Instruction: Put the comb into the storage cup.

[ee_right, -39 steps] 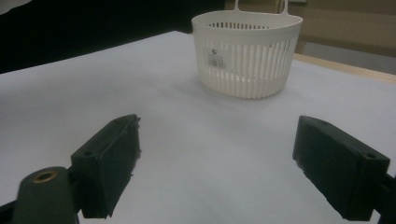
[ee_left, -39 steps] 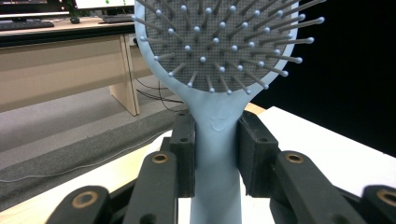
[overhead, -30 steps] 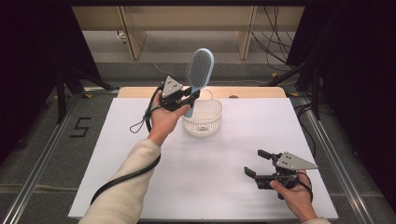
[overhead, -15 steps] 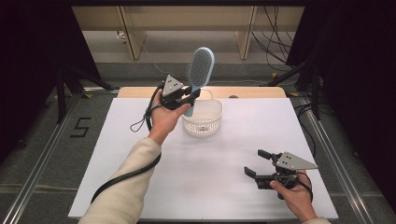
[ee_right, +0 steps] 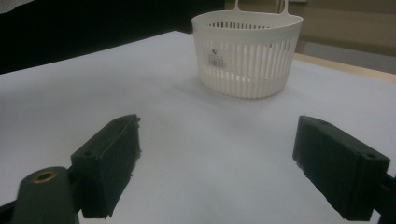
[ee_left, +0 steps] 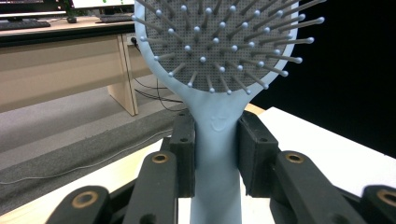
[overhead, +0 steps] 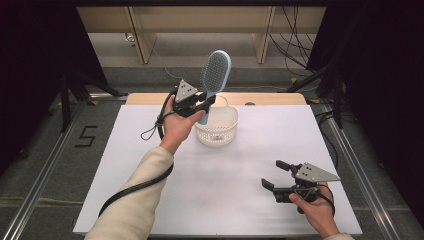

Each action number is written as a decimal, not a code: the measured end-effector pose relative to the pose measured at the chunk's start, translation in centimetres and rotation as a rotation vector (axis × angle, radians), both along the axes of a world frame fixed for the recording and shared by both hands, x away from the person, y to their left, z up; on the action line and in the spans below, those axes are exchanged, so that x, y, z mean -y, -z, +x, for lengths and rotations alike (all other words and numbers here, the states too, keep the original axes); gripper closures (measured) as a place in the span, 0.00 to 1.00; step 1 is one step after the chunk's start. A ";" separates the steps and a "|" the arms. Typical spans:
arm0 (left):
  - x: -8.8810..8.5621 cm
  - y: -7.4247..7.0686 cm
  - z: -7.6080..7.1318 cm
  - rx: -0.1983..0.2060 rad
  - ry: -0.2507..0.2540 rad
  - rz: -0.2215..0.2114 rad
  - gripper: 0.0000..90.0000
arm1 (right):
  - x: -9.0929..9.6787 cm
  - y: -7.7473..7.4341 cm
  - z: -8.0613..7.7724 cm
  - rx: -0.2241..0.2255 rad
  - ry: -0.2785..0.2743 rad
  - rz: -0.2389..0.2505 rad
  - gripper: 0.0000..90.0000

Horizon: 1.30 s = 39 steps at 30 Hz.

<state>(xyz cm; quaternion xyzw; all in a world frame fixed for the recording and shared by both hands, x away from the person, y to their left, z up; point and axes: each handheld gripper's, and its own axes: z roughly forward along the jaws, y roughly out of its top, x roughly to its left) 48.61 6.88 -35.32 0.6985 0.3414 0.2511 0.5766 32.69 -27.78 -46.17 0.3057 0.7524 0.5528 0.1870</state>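
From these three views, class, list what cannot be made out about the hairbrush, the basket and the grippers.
- Hairbrush: left gripper view, head's top cut off by the frame edge; handle's end hidden between the jaws.
- White basket: right gripper view, label print too small; inside hidden by its wall.
- Right gripper: high view, the hand covers its rear.

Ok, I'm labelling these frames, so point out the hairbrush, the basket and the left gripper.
hairbrush (ee_left: 217,154): left gripper view, on its light blue handle.
basket (ee_right: 247,65): right gripper view, on its slotted white side wall.
left gripper (overhead: 206,103): high view, between the jaws clamping the handle.
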 end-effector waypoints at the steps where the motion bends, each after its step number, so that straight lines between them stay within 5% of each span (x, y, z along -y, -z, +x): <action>1: 0.0 0.0 0.0 0.000 0.001 0.001 0.78 | 0.0 0.0 0.0 0.000 0.000 0.000 0.17; 39: 0.4 -0.2 0.6 0.004 0.008 0.005 0.78 | 0.0 0.0 0.0 0.002 -0.002 0.001 0.17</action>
